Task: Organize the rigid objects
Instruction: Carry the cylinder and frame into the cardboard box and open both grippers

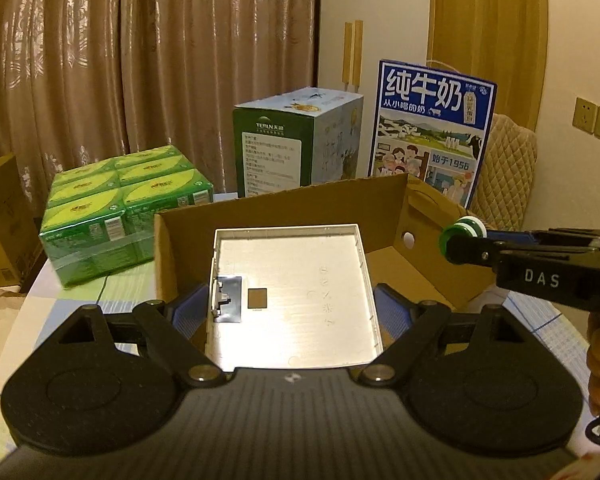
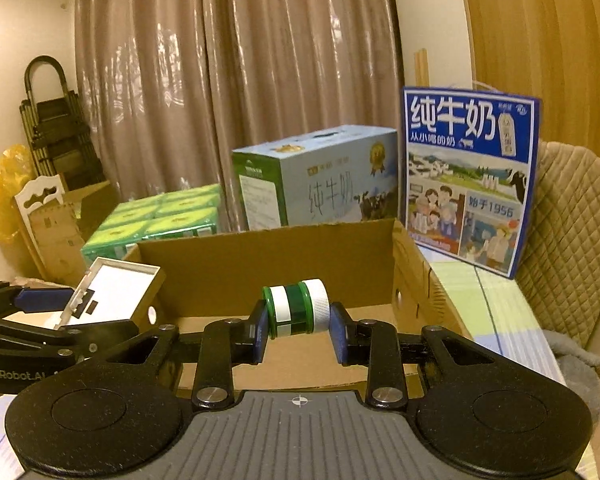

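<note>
My left gripper [image 1: 288, 304] is shut on a flat white square plastic lid [image 1: 296, 292], inner side up, held over the near left edge of an open brown cardboard box [image 1: 284, 200]. My right gripper [image 2: 300, 332] is shut on a small green and white jar [image 2: 298, 310] lying sideways between the blue pads, above the box's near edge [image 2: 260, 256]. The jar [image 1: 462, 232] and the right gripper [image 1: 464, 246] show at the right in the left wrist view. The lid [image 2: 112, 292] and the left gripper show at the left in the right wrist view.
Behind the cardboard box stand a green shrink-wrapped pack of cartons [image 1: 120, 208], a green and light-blue milk carton box [image 1: 296, 144] and a blue milk box [image 1: 432, 132]. A quilted chair back [image 2: 572, 232] is at the right. Curtains hang behind; another cardboard box [image 1: 0, 216] is far left.
</note>
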The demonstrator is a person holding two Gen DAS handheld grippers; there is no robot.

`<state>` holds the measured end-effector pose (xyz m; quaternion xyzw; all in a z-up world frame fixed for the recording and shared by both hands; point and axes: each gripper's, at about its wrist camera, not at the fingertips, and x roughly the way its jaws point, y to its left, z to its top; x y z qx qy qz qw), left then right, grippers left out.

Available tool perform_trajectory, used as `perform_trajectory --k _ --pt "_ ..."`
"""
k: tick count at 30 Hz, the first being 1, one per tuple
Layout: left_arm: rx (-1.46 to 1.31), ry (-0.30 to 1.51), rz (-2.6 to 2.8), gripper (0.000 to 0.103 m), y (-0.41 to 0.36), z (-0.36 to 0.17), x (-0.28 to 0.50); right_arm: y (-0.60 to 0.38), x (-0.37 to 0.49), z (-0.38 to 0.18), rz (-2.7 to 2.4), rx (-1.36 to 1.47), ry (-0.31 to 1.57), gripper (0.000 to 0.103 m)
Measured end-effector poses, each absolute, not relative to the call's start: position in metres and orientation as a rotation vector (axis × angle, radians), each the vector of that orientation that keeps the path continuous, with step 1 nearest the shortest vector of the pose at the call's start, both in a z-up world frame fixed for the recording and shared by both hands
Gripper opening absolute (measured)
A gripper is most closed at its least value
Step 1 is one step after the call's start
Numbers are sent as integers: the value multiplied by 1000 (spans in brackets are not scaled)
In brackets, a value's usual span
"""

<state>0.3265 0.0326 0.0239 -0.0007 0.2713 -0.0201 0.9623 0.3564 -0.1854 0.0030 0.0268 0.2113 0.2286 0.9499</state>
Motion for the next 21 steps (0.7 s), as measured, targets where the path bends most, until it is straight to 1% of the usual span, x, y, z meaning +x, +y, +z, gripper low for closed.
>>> perform_trajectory --k 11,21 --pt "7 528 -14 86 38 33 327 -187 363 -5 479 68 459 29" --pt "13 543 -23 86 35 30 327 -189 368 -10 468 72 468 29"
